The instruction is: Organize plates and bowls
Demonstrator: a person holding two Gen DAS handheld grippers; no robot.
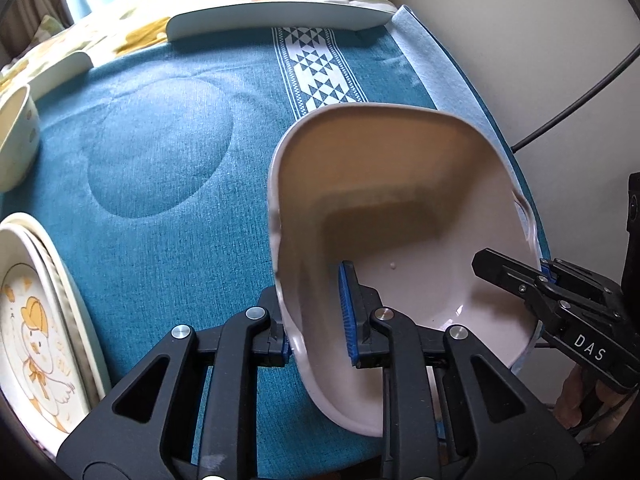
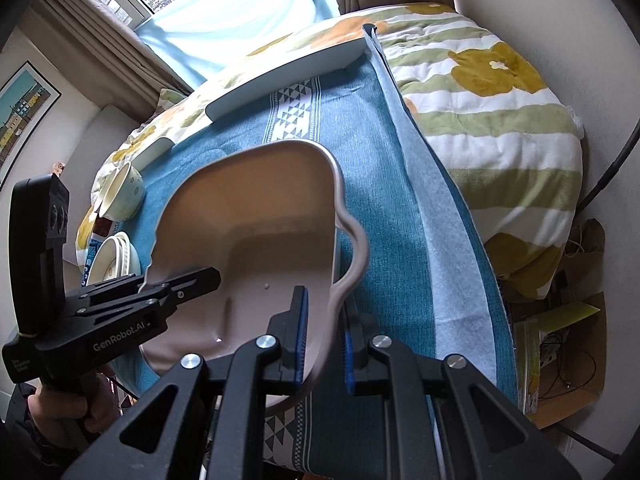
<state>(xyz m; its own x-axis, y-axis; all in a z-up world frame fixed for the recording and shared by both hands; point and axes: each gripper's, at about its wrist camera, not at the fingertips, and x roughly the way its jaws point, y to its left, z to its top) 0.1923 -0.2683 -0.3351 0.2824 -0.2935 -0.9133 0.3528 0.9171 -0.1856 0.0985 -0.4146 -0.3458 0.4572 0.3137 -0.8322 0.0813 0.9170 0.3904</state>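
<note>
A pale pink square dish point(image 1: 400, 208) with a wavy handle rim is held above the teal tablecloth point(image 1: 160, 160). My left gripper point(image 1: 316, 316) is shut on its left rim, one blue pad inside the dish. My right gripper point(image 2: 324, 340) straddles the dish's point(image 2: 260, 240) right rim near the handle, with a gap showing at the outer pad. The right gripper also shows in the left wrist view point(image 1: 516, 276), and the left gripper in the right wrist view point(image 2: 176, 284). A stack of cream duck-print plates point(image 1: 36, 320) lies at the left, a cream bowl point(image 1: 16, 140) beyond it.
A long white tray point(image 1: 280, 20) lies at the far table edge, another white piece point(image 1: 56, 72) at far left. A flowered quilt point(image 2: 480, 120) covers the bed behind and to the right. A wall point(image 1: 520, 60) stands on the right. Boxes and cables point(image 2: 560, 320) lie on the floor.
</note>
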